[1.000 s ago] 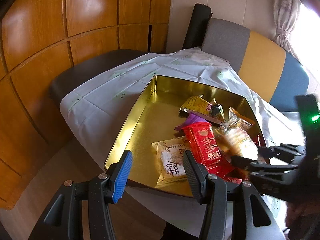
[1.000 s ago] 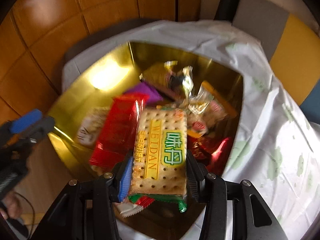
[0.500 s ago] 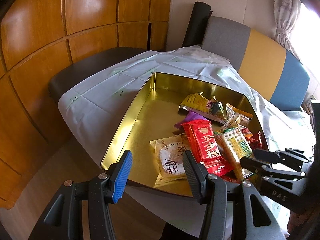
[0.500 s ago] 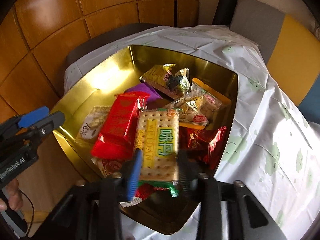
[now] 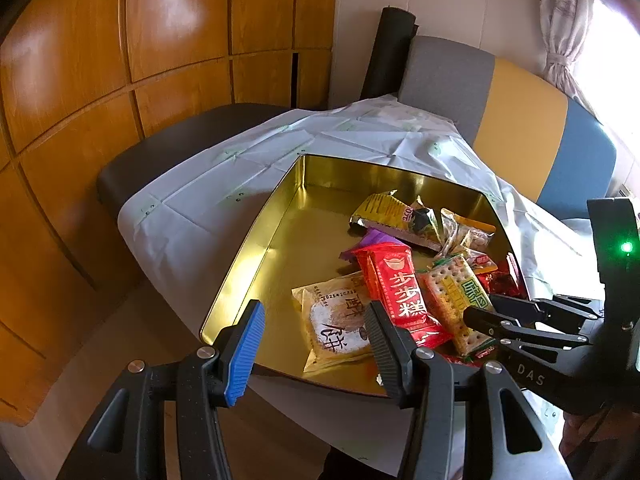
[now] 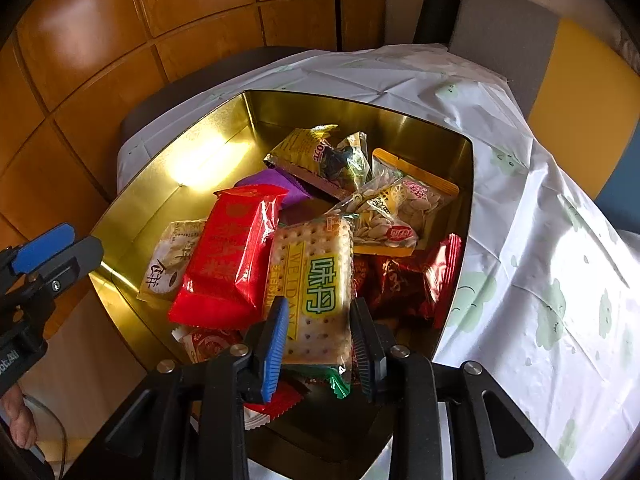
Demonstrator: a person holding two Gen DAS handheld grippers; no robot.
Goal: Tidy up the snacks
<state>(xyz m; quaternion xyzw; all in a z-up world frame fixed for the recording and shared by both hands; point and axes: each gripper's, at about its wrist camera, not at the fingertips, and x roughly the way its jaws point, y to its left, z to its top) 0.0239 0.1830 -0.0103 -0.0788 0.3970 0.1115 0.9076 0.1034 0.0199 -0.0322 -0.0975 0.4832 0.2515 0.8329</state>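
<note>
A gold tin (image 5: 248,256) (image 6: 160,184) on the table holds several snack packets. The cracker packet (image 6: 316,256) (image 5: 452,300) lies flat on the pile beside a red packet (image 6: 232,256) (image 5: 396,284) and a pale pastry packet (image 5: 332,320). My right gripper (image 6: 318,308) (image 5: 480,316) hovers over the cracker packet's near end. Its jaws stand narrow but apart, and the pads press on nothing. My left gripper (image 5: 314,312) (image 6: 52,248) stays open and empty at the tin's near left edge.
A yellow packet (image 5: 384,208), a seed packet (image 6: 396,208), a purple packet (image 6: 272,184) and dark red wrappers (image 6: 408,280) fill the tin's right half. A white tablecloth (image 6: 520,240) covers the table. Wooden wall panels (image 5: 120,80) and a dark seat (image 5: 172,148) lie behind.
My right gripper has let go of the cracker packet, which now rests on the pile in the tin. The gripper drew back and its jaws narrowed. The left gripper kept still.
</note>
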